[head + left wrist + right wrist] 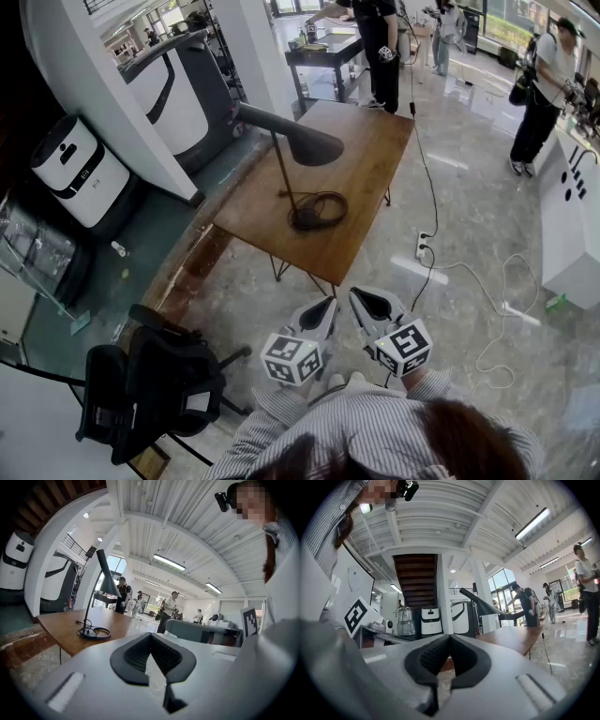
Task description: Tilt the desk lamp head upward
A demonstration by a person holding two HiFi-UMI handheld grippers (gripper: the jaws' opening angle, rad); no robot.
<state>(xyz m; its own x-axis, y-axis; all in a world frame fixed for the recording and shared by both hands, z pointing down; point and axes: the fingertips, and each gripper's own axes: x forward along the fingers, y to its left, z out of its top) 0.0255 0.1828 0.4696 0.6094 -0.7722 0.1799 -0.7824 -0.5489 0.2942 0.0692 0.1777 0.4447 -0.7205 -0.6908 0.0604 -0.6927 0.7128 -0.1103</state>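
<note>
Your striped sleeves (pixel 309 427) hold the left gripper (pixel 322 311) and right gripper (pixel 372 305) side by side near your chest, both jaws shut tight on nothing, pointing toward the worktop (pixel 370 178). The desk lamp (pixel 292 187) stands on that worktop, well beyond them, its head (pixel 300 139) sloping down. Step in, open one pair of jaws, and lift the head's wide end gently; the hinge probably sits where the stem (pixel 284 173) meets it.

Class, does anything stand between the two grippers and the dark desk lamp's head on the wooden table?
Nothing visible does. The left gripper and right gripper hang over floor short of the brown wooden table; the dark cone-shaped lamp head stands above open tabletop.
</note>
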